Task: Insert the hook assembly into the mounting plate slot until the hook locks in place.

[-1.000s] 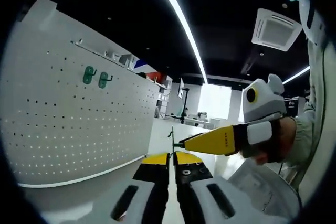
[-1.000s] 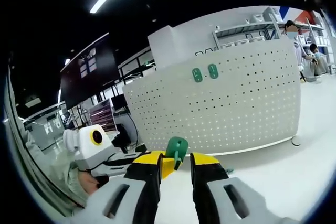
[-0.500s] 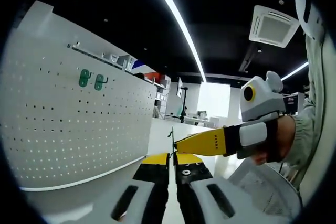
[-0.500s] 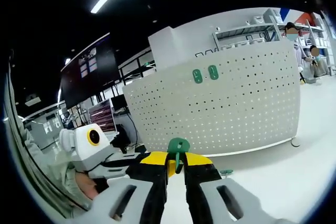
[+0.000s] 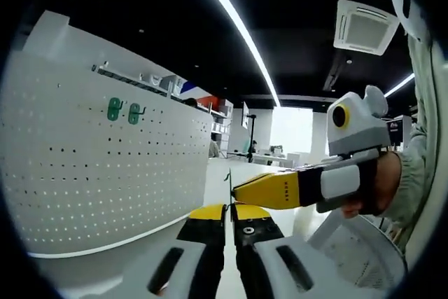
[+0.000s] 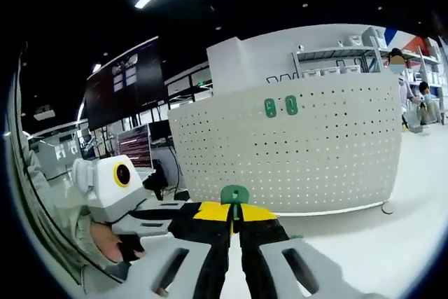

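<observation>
In the right gripper view, the right gripper (image 6: 234,216) points level toward a curved white pegboard wall (image 6: 329,152), its black-and-yellow jaws pressed together on the stem of a green hook assembly (image 6: 234,195), whose rounded head stands up just above the jaw tips. The left gripper (image 6: 164,216) comes in from the left, held by a person's hand (image 6: 105,239), and its yellow tip meets the right jaws beside the hook. Whether it also touches the hook cannot be told.

In the left gripper view, the left gripper (image 5: 229,209) shows its jaws drawn to a narrow slit with a thin dark edge (image 5: 228,181) rising between the tips; what they pinch is too small to tell. The right gripper's yellow jaw reaches in from the right, touching those tips, with a sleeve (image 5: 420,166) behind it.

Two green hooks (image 6: 280,107) already sit side by side high on the pegboard, well apart from both grippers. Open white floor (image 6: 378,243) lies between the grippers and the board's lower edge. People (image 6: 409,96) stand far off at the right end.
</observation>
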{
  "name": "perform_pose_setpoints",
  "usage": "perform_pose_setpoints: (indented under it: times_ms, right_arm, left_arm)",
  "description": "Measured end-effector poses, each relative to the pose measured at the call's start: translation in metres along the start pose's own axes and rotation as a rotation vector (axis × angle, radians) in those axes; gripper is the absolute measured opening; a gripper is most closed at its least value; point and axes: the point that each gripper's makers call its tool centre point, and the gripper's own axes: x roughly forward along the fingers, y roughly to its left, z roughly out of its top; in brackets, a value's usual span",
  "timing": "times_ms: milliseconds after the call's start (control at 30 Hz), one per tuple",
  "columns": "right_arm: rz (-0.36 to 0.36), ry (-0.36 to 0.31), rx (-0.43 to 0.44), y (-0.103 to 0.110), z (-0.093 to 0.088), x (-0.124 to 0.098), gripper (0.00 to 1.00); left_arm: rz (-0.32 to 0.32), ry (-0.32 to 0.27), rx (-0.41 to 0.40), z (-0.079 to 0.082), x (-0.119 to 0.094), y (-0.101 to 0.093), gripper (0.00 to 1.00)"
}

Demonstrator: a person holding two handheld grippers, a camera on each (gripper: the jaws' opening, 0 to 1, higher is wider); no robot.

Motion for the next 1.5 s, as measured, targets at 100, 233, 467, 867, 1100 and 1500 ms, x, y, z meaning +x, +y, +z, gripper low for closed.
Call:
perform_pose_setpoints:
  times_ms: [100, 233, 467, 867, 1100, 1500]
  right_arm:
    - [0.000, -0.004, -0.015, -0.001, 0.000, 0.000, 0.01]
    - [0.002, -0.007, -0.016, -0.002, 0.001, 0.001, 0.01]
    - [0.005, -0.001, -0.001, -0.002, -0.002, 0.001, 0.01]
    - [0.006, 0.003, 0.004, -0.002, -0.003, 0.002, 0.01]
    - [0.002, -0.002, 0.016, -0.005, -0.001, 0.000, 0.01]
    - [-0.021, 0.003, 0.015, -0.015, -0.003, -0.003, 0.01]
  left_arm:
    - [0.007, 0.004, 0.006, 0.000, 0.001, 0.000, 0.04]
    - [0.016, 0.003, 0.003, 0.000, 0.001, 0.001, 0.04]
    - [0.020, 0.009, -0.008, -0.002, 0.000, 0.002, 0.05]
    - [0.025, 0.022, -0.031, -0.005, -0.003, 0.003, 0.14]
    - [0.034, 0.026, -0.035, -0.005, -0.005, 0.003, 0.24]
    - [0.103, 0.053, -0.065, -0.007, -0.020, 0.016, 0.41]
